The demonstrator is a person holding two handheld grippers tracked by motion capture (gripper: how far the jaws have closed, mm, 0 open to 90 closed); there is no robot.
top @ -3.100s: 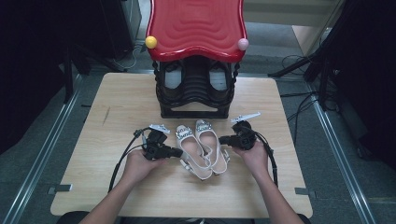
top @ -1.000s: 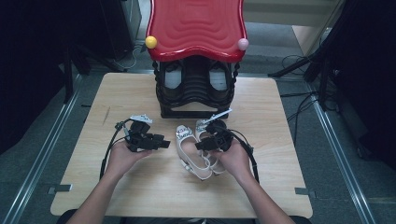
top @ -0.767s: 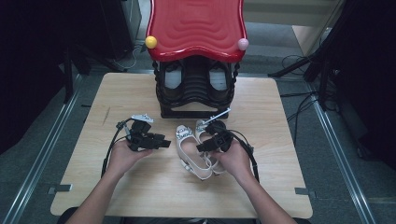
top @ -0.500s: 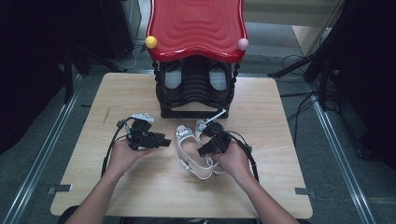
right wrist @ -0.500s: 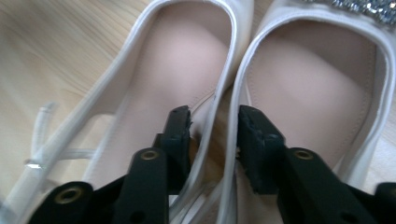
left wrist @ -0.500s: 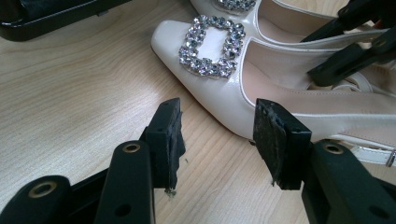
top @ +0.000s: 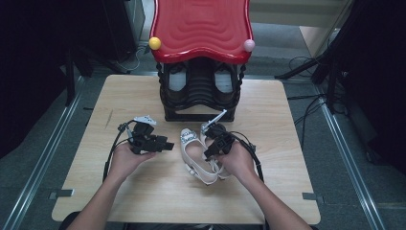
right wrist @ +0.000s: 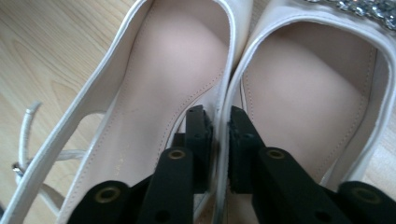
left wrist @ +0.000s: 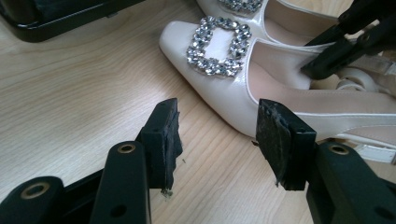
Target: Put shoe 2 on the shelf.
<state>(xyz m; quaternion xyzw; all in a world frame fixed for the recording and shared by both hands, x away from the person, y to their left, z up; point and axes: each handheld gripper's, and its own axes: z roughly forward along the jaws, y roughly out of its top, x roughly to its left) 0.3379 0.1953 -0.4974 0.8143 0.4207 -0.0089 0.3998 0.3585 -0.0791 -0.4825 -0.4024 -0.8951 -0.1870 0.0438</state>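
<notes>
Right gripper [top: 214, 144] angled down over pair of white shoes [top: 198, 155] at table [top: 119, 91] centre, jaws pinched on adjoining inner walls (one jaw inside each shoe). Left gripper [top: 162, 144] level just left of pair, jaws apart, holding nothing. Shoes lie lengthwise, jewelled toes toward black rack [top: 200, 91], heels toward person.

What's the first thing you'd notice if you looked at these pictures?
Probably the big glossy red wavy top of the black shoe rack at the far edge of the pale wooden table. Next, the pair of cream slingback shoes with sparkly rhinestone buckles lying mid-table. The right claw pinches both shoes' touching inner edges together, while the left claw waits open beside a toe.
</notes>
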